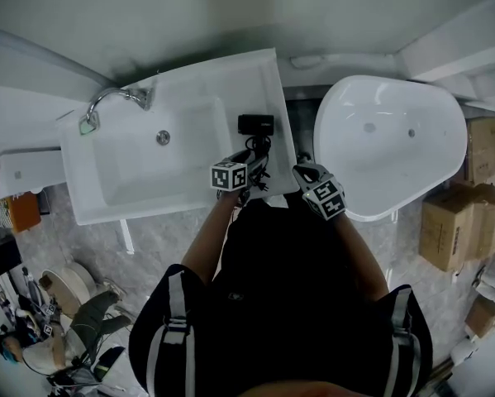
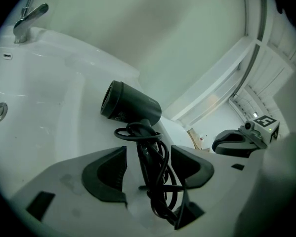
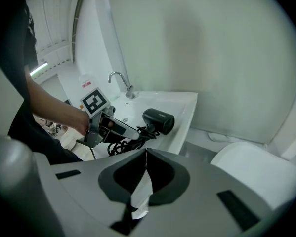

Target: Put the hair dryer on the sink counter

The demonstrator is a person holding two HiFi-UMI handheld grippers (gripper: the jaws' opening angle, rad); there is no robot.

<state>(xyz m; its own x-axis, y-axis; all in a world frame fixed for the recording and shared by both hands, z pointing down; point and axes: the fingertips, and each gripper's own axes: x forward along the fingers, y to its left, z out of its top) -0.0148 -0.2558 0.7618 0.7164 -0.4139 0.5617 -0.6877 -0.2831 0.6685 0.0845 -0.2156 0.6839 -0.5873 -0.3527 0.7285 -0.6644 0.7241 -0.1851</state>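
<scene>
A black hair dryer (image 1: 255, 125) lies on the right ledge of the white sink counter (image 1: 259, 77), its cord wound round the handle. My left gripper (image 1: 249, 159) stands open around that handle. In the left gripper view the hair dryer (image 2: 130, 105) points away and its wrapped handle runs between the two pads, with a gap on each side of my left gripper (image 2: 148, 156). My right gripper (image 1: 306, 172) hovers just off the counter's right front corner, shut with nothing in it. The right gripper (image 3: 146, 154) has its jaws together, and the hair dryer (image 3: 158, 120) shows beyond them.
A chrome faucet (image 1: 115, 98) stands at the back left of the basin (image 1: 160, 151). A white bathtub (image 1: 387, 139) sits to the right across a narrow floor gap. Cardboard boxes (image 1: 462, 222) are stacked at the far right, and clutter lies on the floor at lower left.
</scene>
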